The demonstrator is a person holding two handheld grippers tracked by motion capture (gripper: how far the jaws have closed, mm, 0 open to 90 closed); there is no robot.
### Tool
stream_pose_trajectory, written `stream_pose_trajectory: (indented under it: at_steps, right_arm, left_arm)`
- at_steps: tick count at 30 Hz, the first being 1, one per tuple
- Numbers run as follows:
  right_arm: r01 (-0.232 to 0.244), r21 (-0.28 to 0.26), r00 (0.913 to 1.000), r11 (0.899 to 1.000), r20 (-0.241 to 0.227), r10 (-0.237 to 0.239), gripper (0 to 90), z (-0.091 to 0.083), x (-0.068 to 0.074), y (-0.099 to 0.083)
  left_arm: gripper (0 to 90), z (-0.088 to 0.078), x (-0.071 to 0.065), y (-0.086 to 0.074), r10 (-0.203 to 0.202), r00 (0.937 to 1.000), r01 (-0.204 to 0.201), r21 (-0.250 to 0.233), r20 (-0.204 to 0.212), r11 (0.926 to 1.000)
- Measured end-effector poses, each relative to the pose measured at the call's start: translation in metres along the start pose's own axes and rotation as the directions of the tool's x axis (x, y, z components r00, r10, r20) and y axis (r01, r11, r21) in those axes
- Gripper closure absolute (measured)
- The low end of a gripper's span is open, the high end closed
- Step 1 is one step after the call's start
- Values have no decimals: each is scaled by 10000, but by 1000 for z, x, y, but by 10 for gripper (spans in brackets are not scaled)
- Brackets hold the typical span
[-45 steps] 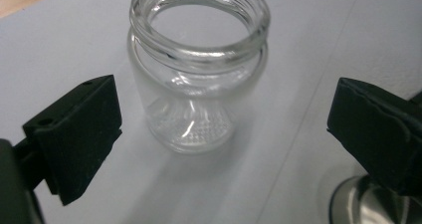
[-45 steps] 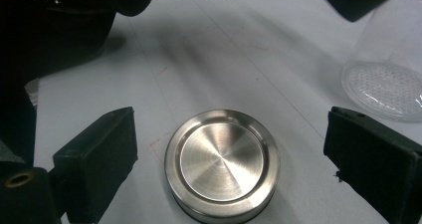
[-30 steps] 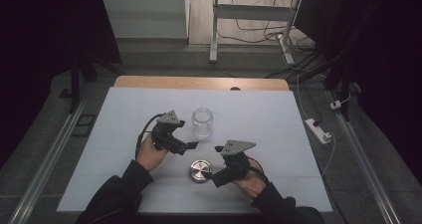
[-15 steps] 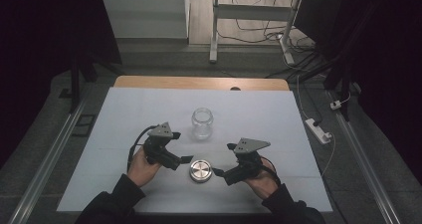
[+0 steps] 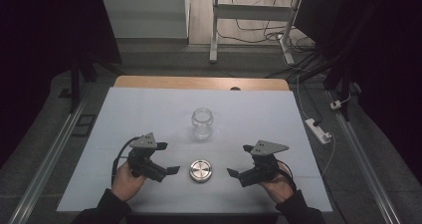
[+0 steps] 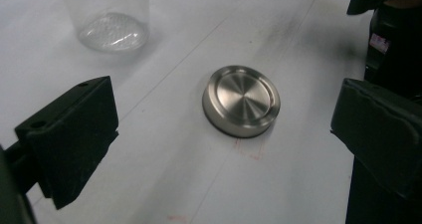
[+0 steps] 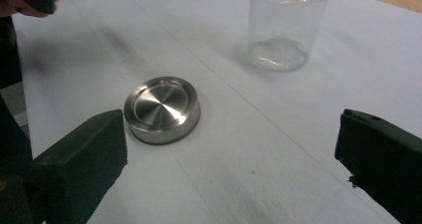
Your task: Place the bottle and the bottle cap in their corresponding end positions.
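Observation:
A clear glass jar (image 5: 202, 123) stands upright and lidless mid-table. Its round metal lid (image 5: 200, 170) lies flat on the white table in front of it. My left gripper (image 5: 167, 158) is left of the lid and my right gripper (image 5: 239, 160) is right of it, both open and holding nothing. In the left gripper view the lid (image 6: 241, 99) lies a little ahead of the wide-apart jaws of the left gripper (image 6: 226, 139), with the jar (image 6: 112, 20) beyond. From the right gripper (image 7: 224, 159), the lid (image 7: 161, 108) sits ahead on the left and the jar (image 7: 286, 25) farther back.
The white table (image 5: 149, 114) has a wooden strip (image 5: 199, 82) along its far edge. A white power strip (image 5: 318, 130) lies just off the right edge. Metal rails run along both sides, and desk legs and cables stand beyond.
Both grippers have drawn back toward the person. The left one left the jar's side, the right one moved away from the lid; they now flank the lid with wider gaps.

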State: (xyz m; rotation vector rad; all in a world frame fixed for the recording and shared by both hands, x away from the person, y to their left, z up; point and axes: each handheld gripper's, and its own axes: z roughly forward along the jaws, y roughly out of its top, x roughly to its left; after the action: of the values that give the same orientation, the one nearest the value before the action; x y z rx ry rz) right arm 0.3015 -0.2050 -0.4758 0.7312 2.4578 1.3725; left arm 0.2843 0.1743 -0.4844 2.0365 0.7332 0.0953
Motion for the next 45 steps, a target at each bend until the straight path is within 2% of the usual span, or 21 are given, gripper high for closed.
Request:
stream_pose_trajectory:
  at_steps: [12, 21, 27, 34, 36, 41, 42, 45]
  right_arm:
    - [-705, -352, 9943, 9969, 781, 731, 0, -36, -15, -19]
    - [-1069, -358, 9812, 9936, 1578, 1113, 0, -58, -23, -35]
    - [-1341, -156, 9692, 9908, 2062, 1344, 0, -68, -25, -48]
    - [-1653, 102, 9558, 9862, 2484, 1576, 0, -80, -26, -61]
    - [-1773, 162, 9520, 9840, 2564, 1673, 0, -84, -26, -65]
    - [-2083, 353, 9420, 9774, 2763, 1907, 0, -92, -27, -75]
    - [-2151, 448, 9406, 9756, 2783, 1946, 0, -92, -27, -78]
    - [-2296, 312, 9361, 9728, 2808, 2119, 0, -95, -28, -79]
  left_arm:
    - [0, -29, -4, -25, -436, 9978, 420, -332, -497, 9986]
    - [0, -50, -6, -49, -930, 9895, 876, -529, -1104, 9948]
    - [0, -64, -4, -67, -1401, 9772, 1327, -560, -1593, 9896]
    - [0, -75, -3, -89, -2020, 9578, 1951, -533, -2047, 9793]
    - [0, -77, -3, -93, -2051, 9541, 2001, -450, -2180, 9787]
    - [0, -78, -7, -103, -2078, 9393, 2185, 89, -2728, 9758]
    - [0, -78, -7, -103, -2109, 9358, 2218, 69, -2825, 9751]
    - [0, -80, -6, -104, -2239, 9335, 2341, 33, -2800, 9722]
